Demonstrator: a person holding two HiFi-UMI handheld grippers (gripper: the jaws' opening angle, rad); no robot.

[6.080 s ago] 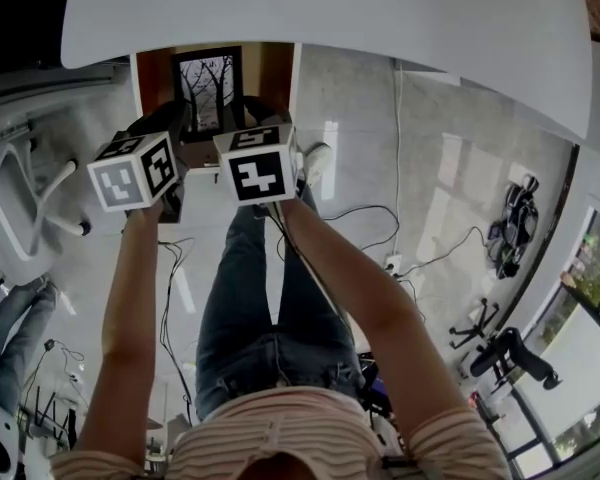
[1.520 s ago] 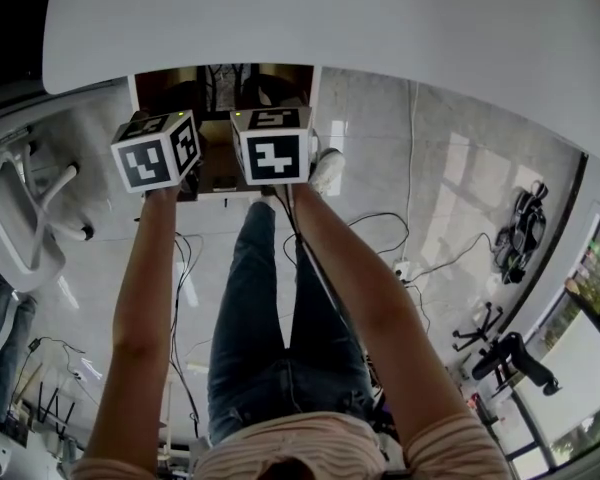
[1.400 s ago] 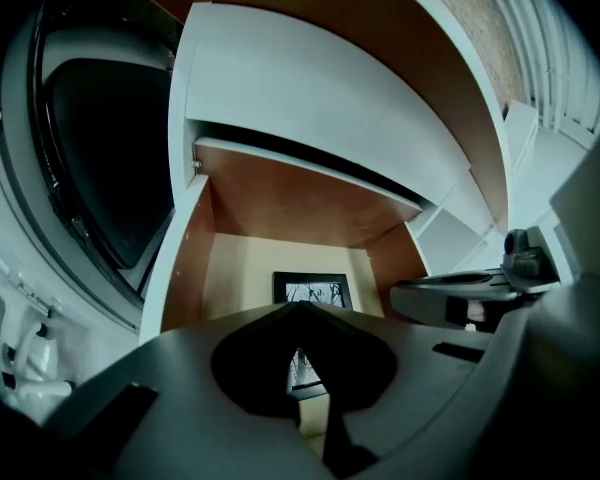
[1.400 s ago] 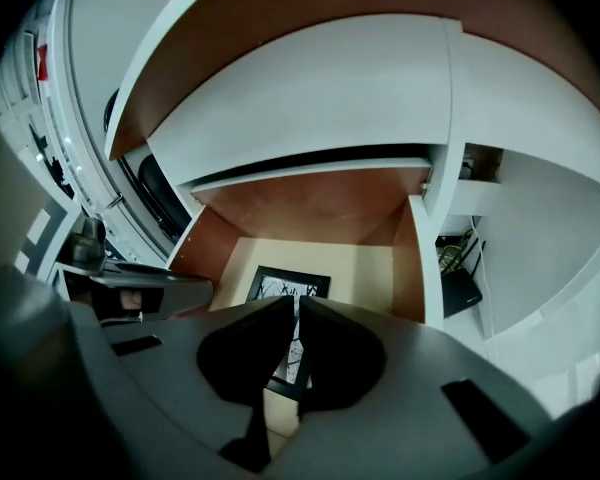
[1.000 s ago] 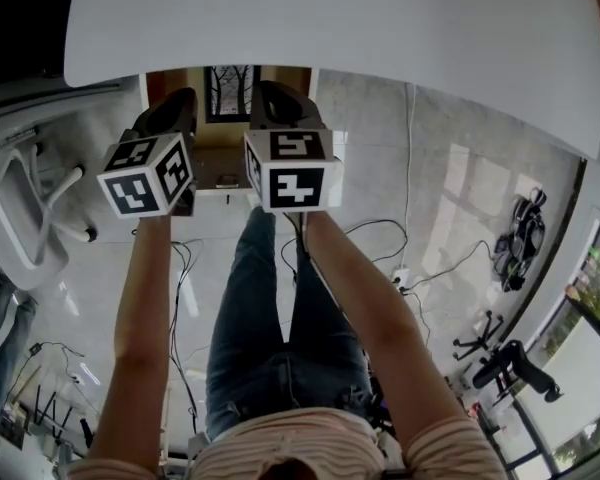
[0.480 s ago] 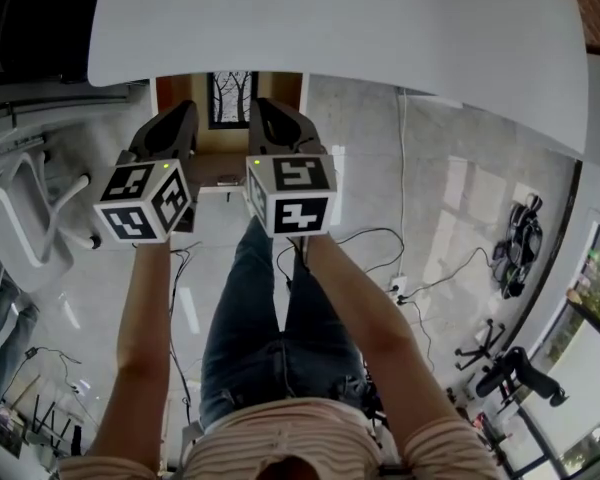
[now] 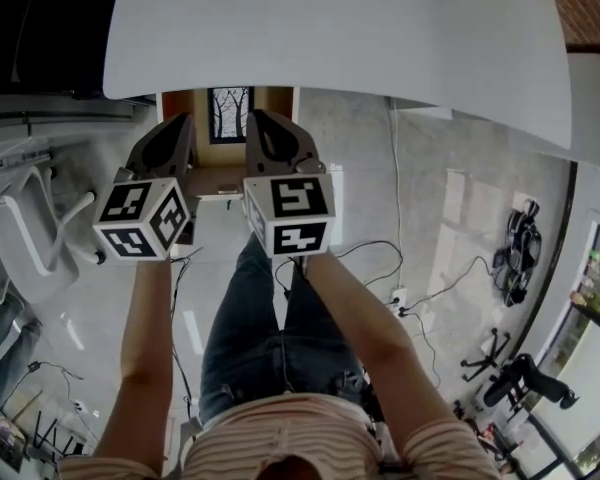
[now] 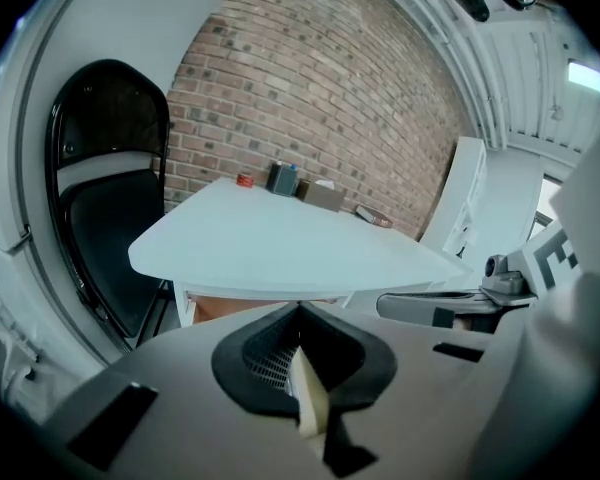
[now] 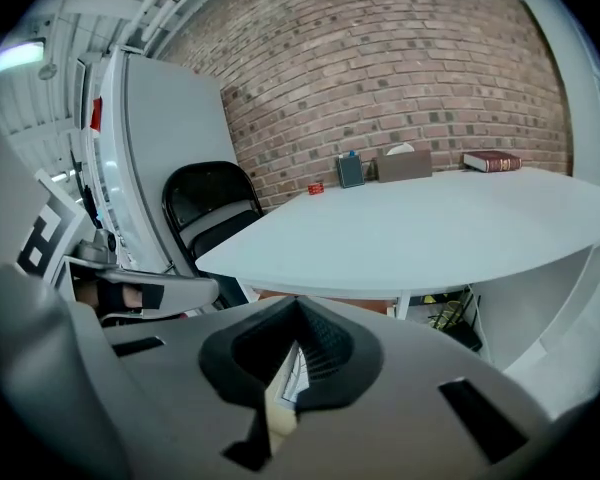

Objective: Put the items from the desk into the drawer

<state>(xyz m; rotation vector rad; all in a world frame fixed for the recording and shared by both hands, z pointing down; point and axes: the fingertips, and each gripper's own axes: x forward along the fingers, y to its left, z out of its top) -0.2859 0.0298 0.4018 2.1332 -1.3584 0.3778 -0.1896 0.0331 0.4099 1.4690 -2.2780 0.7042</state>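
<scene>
Left tool (image 8: 300, 313) and right tool (image 9: 295, 306): jaws together, empty, held side by side before the bench (image 7: 330, 38), above what seems an open drawer (image 7: 220, 173). Book (image 9: 492, 160), box (image 9: 404, 165), small dark container (image 9: 351, 170) at the bench's far edge, well apart from both, probably next to fetch.

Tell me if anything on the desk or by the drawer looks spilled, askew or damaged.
Nothing stands out. The desk shows no spill; a book, a brown box and a blue box sit in a row at its far edge. The drawer below stands open.
</scene>
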